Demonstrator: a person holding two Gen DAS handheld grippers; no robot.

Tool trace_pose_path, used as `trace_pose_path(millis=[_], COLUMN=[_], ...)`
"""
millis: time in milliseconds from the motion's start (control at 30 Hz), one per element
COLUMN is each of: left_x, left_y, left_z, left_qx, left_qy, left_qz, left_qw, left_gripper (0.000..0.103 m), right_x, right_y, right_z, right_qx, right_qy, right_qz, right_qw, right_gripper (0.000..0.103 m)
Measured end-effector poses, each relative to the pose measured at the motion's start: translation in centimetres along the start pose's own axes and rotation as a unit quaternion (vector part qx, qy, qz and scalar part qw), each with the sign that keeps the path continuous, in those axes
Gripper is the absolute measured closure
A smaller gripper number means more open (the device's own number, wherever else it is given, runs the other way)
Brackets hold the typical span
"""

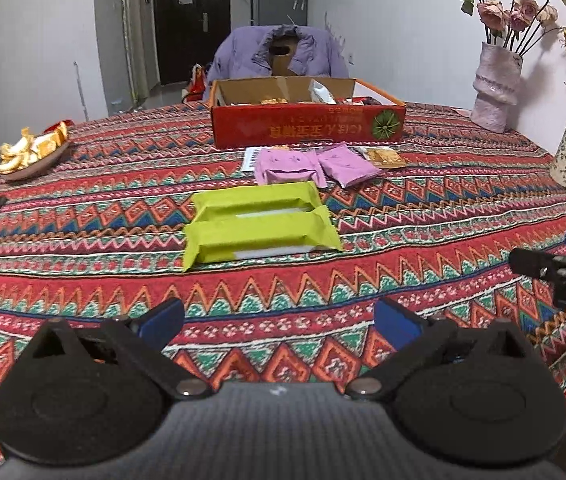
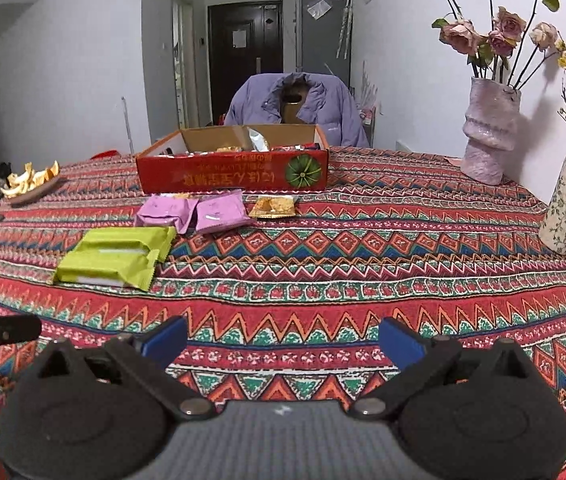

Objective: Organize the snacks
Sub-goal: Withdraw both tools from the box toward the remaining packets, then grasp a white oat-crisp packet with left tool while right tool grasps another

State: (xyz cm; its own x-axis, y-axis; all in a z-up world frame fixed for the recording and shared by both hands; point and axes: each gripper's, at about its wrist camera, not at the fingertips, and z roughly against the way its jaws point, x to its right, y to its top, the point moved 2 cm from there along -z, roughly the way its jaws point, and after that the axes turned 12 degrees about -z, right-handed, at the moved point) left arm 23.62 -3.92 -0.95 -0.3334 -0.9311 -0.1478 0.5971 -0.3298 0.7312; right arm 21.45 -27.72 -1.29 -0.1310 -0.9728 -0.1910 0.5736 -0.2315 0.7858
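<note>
Both grippers, left (image 1: pixel 279 320) and right (image 2: pixel 281 338), hang released and empty near the green packs (image 1: pixel 257 222), which lie ahead, before the red box (image 1: pixel 307 122).

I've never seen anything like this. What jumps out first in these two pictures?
The loud red zigzag tablecloth fills both views. On it, two green packets lie side by side at mid-table, two pink packets just beyond them, then an open red box of snacks. Pink roses stand in a vase at the right, and both grippers hang open and empty.
</note>
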Motion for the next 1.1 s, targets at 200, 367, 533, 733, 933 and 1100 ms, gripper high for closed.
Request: trace_pose_path(millis=[200, 367, 533, 733, 933, 1100], left_x=[-1.5, -4.5, -7.3, -7.2, -6.3, -6.7], left_y=[2.7, 8.3, 14.3, 17.8, 17.2, 16.1], left_z=[-3.0, -7.5, -16.0, -25.0, -28.0, -27.6], left_qx=[-0.008, 0.016, -0.012, -0.066, -0.088, -0.086], left_qy=[-0.022, -0.027, -0.04, -0.051, -0.036, -0.048], left_qz=[0.008, -0.009, -0.014, -0.025, -0.053, -0.023], left_qw=[0.9997, 0.9995, 0.999, 0.9962, 0.9941, 0.9949], left_gripper=[0.0, 0.0, 0.002, 0.005, 0.005, 0.005], right_x=[0.1, 0.3, 0.4, 0.8, 0.1, -1.2], right_y=[0.7, 3.2, 7.0, 11.3, 13.9, 13.8], right_z=[-2.9, -6.4, -11.3, -19.2, -25.0, -27.4], right_qx=[-0.023, -0.034, -0.033, -0.059, -0.071, -0.082], right_qy=[0.005, 0.007, 0.01, 0.007, 0.03, 0.048], right_qz=[0.002, 0.003, -0.003, -0.041, -0.058, -0.055], right_qw=[1.0, 0.999, 0.999, 0.997, 0.995, 0.994], right_gripper=[0.002, 0.004, 0.008, 0.017, 0.026, 0.031])
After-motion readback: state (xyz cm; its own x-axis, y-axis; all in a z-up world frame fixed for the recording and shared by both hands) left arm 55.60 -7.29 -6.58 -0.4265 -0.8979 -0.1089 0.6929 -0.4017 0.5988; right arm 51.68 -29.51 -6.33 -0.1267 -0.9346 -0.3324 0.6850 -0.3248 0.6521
